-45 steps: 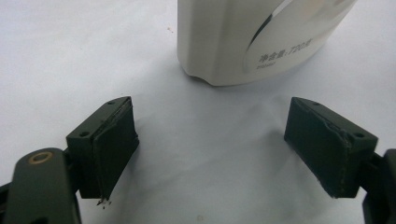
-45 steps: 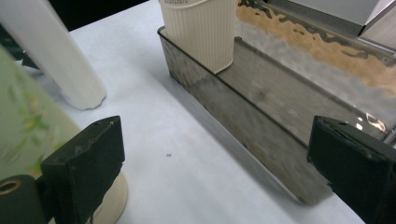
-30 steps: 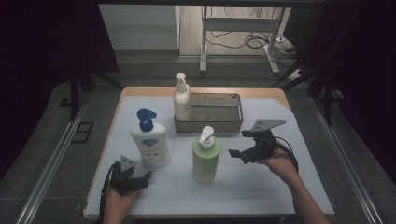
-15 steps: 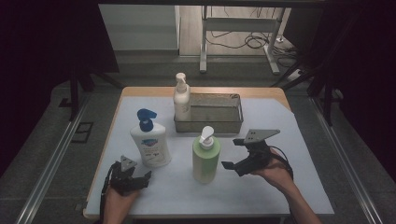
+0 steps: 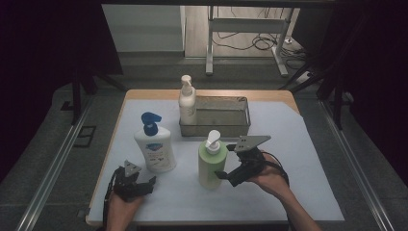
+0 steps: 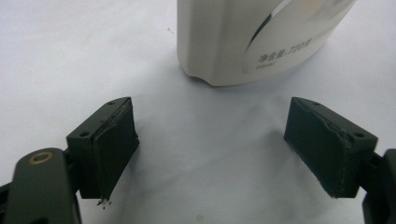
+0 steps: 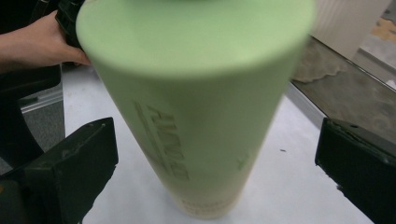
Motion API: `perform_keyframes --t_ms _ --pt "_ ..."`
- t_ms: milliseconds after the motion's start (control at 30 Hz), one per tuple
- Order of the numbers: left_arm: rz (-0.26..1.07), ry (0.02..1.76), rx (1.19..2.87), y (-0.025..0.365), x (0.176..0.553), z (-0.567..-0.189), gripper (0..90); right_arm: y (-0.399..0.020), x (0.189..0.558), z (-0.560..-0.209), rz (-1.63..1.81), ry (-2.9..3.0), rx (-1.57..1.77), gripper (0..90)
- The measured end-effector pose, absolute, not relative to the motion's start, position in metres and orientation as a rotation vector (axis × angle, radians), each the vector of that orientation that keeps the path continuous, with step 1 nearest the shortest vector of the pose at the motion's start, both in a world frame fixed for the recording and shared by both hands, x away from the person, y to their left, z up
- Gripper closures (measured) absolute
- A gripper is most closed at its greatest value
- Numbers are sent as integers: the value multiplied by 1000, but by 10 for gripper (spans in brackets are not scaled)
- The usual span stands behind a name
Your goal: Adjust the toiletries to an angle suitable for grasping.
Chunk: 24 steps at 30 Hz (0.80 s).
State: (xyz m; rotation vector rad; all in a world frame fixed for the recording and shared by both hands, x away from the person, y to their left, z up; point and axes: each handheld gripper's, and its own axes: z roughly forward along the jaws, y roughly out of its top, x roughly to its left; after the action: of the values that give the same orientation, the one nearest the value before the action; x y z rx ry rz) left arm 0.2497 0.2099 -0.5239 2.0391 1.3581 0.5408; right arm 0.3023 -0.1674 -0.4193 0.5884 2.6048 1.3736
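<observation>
- Left gripper (image 5: 129, 185), near-left on the table (image 5: 308, 139): jaws spread, holding nothing, aimed at the white bottle (image 5: 155, 149) just beyond.
- Green bottle (image 5: 212, 161), near centre: upright, long axis vertical, pump head on top.
- Right gripper (image 5: 230, 175): jaws spread either side of the green bottle, not yet pinching.
- Tray (image 5: 243, 126), far centre: contents unclear; a cream bottle (image 5: 187, 101) stands at its left end.

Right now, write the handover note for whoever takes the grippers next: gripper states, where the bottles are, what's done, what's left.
Right gripper: open, jaws either side of the green pump bottle, not yet closed on it.
Left gripper: open, holding nothing, low on the table just short of the white bottle with the blue pump.
Slim white pump bottle stands at the left end of the metal tray.
Done: nothing lifted; all three bottles stand upright.
Left: probably close on the green bottle and move it.
</observation>
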Motion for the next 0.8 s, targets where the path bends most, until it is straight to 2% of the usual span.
perform_keyframes --t_ms 633,733,800 --pt "540 1359 2039 210 250 -524 167 -131 301 -426 1339 2593 546 0" --pt "539 1359 2039 210 250 -524 167 -130 300 -427 1331 2570 546 37" --pt "538 1359 2038 210 250 -524 167 -132 300 -427 1349 2536 569 112"
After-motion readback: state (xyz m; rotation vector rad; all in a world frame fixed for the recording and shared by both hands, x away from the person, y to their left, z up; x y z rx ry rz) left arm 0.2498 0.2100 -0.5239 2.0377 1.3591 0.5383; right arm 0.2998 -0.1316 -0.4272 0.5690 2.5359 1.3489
